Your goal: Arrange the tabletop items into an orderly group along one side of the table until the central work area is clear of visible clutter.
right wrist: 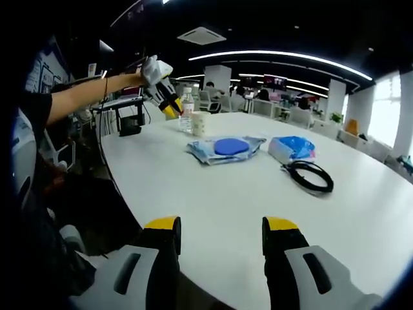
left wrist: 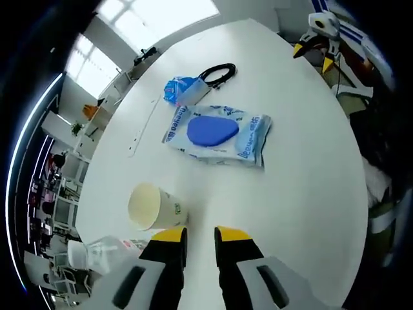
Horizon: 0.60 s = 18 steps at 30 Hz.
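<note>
Here, across the white table [right wrist: 213, 187]:

- The left gripper [right wrist: 169, 103] hangs over the table's far edge above the bottle and cup; its yellow-tipped jaws stand slightly apart with nothing between them.
- A clear plastic bottle [right wrist: 186, 110] stands upright at that edge, a paper cup [right wrist: 199, 123] just beside it.
- The wet-wipes pack [right wrist: 222, 148] with its blue lid lies flat toward the middle.
- A small blue-and-white packet [right wrist: 292, 148] sits near it.
- A coiled black cable [right wrist: 311, 175] lies just beside the packet.
- The right gripper [right wrist: 221, 226] hovers over the near edge, jaws spread wide, holding nothing.
</note>
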Available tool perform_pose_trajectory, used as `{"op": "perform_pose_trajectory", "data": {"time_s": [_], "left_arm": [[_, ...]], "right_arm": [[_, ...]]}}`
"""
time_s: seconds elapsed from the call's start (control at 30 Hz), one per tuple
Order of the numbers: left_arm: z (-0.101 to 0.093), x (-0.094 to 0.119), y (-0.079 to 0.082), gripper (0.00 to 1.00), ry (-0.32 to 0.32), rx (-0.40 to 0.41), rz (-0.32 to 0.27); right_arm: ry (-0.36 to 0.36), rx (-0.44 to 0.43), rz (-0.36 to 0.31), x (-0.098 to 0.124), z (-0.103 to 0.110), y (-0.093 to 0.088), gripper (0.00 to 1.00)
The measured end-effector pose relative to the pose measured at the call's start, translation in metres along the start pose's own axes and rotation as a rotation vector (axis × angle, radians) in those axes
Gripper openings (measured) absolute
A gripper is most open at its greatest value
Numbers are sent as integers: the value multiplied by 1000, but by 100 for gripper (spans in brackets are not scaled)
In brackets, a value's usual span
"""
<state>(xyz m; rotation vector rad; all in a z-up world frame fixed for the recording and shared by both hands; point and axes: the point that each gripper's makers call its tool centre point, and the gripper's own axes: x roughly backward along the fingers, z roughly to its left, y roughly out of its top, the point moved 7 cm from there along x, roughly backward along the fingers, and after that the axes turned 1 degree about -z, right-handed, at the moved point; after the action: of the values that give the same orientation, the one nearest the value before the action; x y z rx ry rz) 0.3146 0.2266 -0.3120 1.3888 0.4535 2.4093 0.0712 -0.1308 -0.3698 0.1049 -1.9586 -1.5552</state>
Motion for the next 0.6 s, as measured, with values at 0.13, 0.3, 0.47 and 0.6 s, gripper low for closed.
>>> {"op": "perform_pose_trajectory", "data": {"time_s": [0.13,0.3,0.47,0.6], "left_arm": [[-7,-1,1,16,-5,-4,-6],[-14,-2,3,16,-8,-3,-24],[-20,-3,3,16,-12,-2,-29],[-24,-3,5,16,-19,8,-43]], "right_arm": [[5,5,0,-1,0,2,48],[6,10,-5,-1,-3,5,48],[7,15,-8,-1,-4,7,48],[8,17,-11,-1,-6,8,48]]}}
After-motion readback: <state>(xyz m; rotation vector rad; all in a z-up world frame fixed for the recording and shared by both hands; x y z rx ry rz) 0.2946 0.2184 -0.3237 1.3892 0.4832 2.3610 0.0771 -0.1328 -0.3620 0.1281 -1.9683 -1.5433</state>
